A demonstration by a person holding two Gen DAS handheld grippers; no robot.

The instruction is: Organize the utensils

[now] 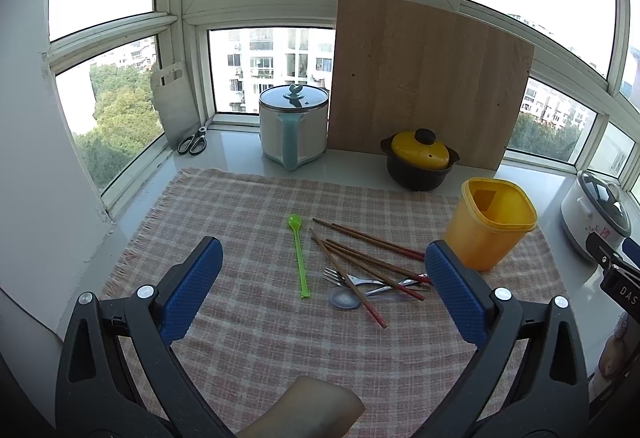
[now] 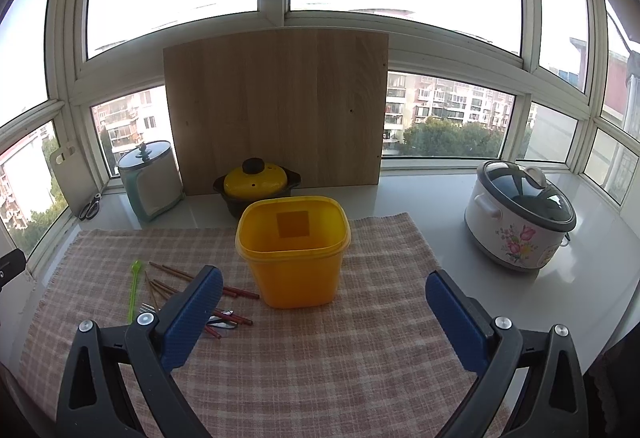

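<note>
left hand-held gripper [image 1: 324,292]: held wide open, nothing gripped | right hand-held gripper [image 2: 324,312]: held wide open, nothing gripped | chopsticks [image 1: 360,258], fork [image 1: 340,277], green spoon [image 1: 299,254]: laid beside yellow tub [image 1: 490,224]

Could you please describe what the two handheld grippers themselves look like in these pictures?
Both look alike: the left gripper and right gripper each have black plastic arms with triangular cut-outs and silver rivets, ending in blue jaws with a ribbed, textured face. No cables or sleeves show.
</note>
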